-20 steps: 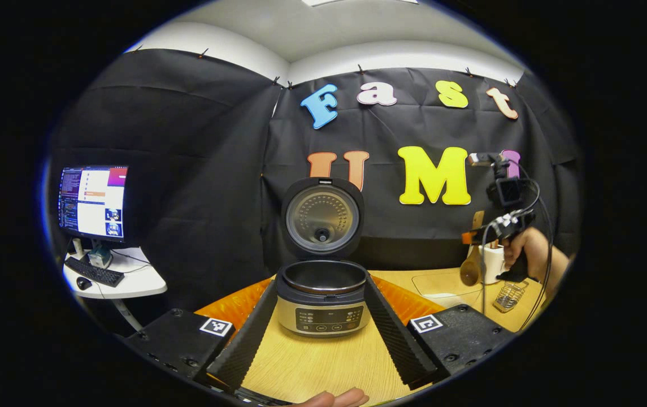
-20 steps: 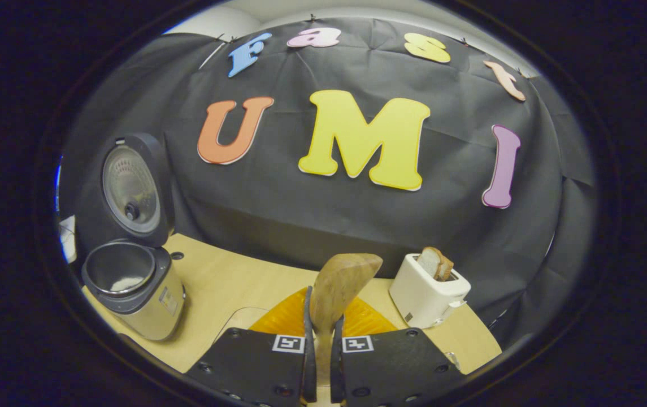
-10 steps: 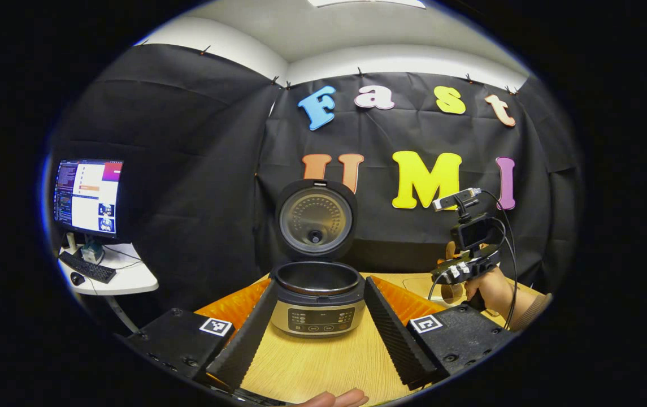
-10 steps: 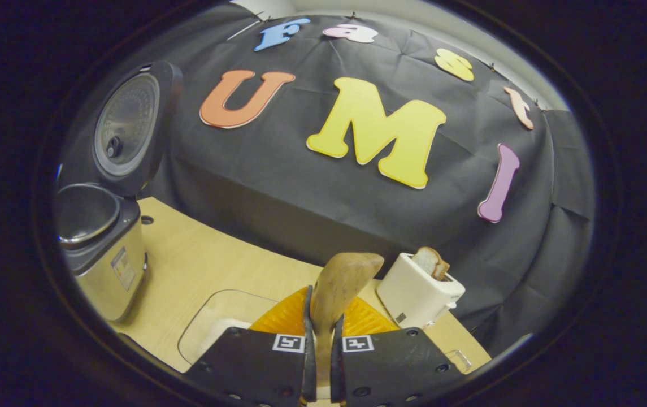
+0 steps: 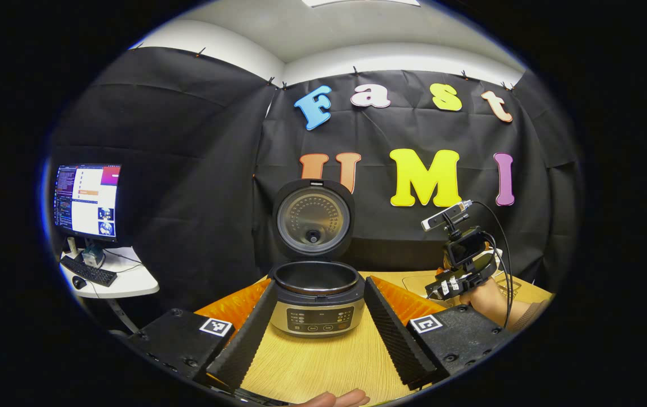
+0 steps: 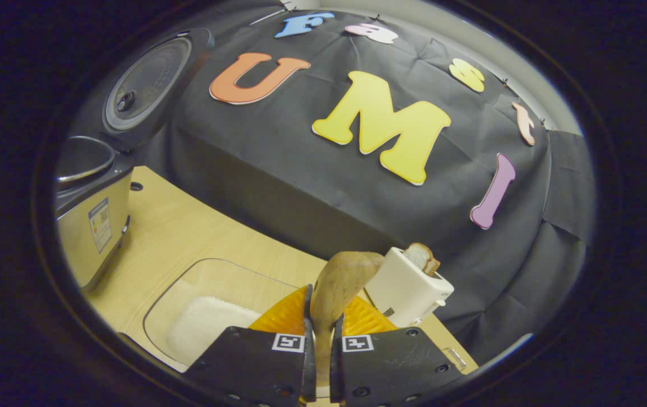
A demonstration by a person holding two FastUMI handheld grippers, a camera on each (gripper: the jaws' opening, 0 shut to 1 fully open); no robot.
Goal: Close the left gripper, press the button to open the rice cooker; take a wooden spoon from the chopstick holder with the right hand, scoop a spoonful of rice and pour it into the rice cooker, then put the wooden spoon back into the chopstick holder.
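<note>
A: How is the wooden spoon (image 6: 339, 285) being held, and why that way?

B: Its handle is being clamped between both fingers of the right gripper (image 6: 320, 345), bowl forward, just above the clear container of rice (image 6: 210, 323). It is judged that it is being kept low and tilted so a scoop can be dug next.

A: And the left gripper (image 5: 316, 333)?

B: It is being kept spread wide, nothing grasped, framing the rice cooker (image 5: 316, 299) on the table (image 5: 323, 367). The lid (image 5: 313, 219) is being left upright (so the button step is judged done), the pot being kept clear for pouring.

A: Is any writing being made out?

B: A sticker on the cooker's side is being seen in the right gripper view, too small to read. The toaster (image 6: 408, 291) is standing just beyond the spoon.
</note>
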